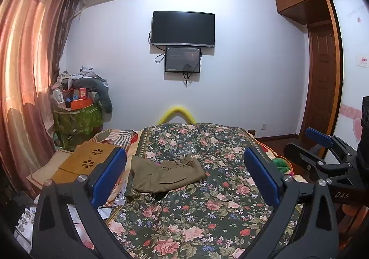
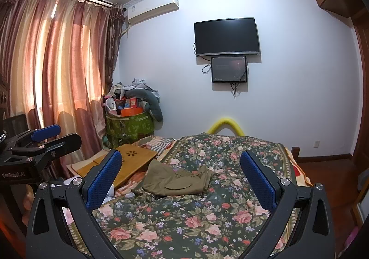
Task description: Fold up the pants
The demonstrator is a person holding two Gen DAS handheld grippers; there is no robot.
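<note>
Both blue-padded grippers — left gripper point(image 1: 184, 166), right gripper point(image 2: 181, 170) — hang spread wide, holding nothing; the crumpled olive-green cloth pants point(image 1: 165, 175) lie ahead of them on the floral quilt point(image 1: 196, 213).

Olive-khaki pants point(image 1: 165, 176) lie rumpled and loosely bunched on the floral bedspread point(image 1: 207, 213), near its left edge, partly folded over.

a floral quilt point(image 1: 196, 208) covers the bed. a wooden lap desk point(image 1: 87, 162) lies at its left edge. a television point(image 1: 183, 28) hangs on the wall above a smaller screen point(image 1: 182, 59). pink curtains point(image 1: 25, 63) hang left, near a green bin point(image 1: 77, 120) piled with clutter.
</note>
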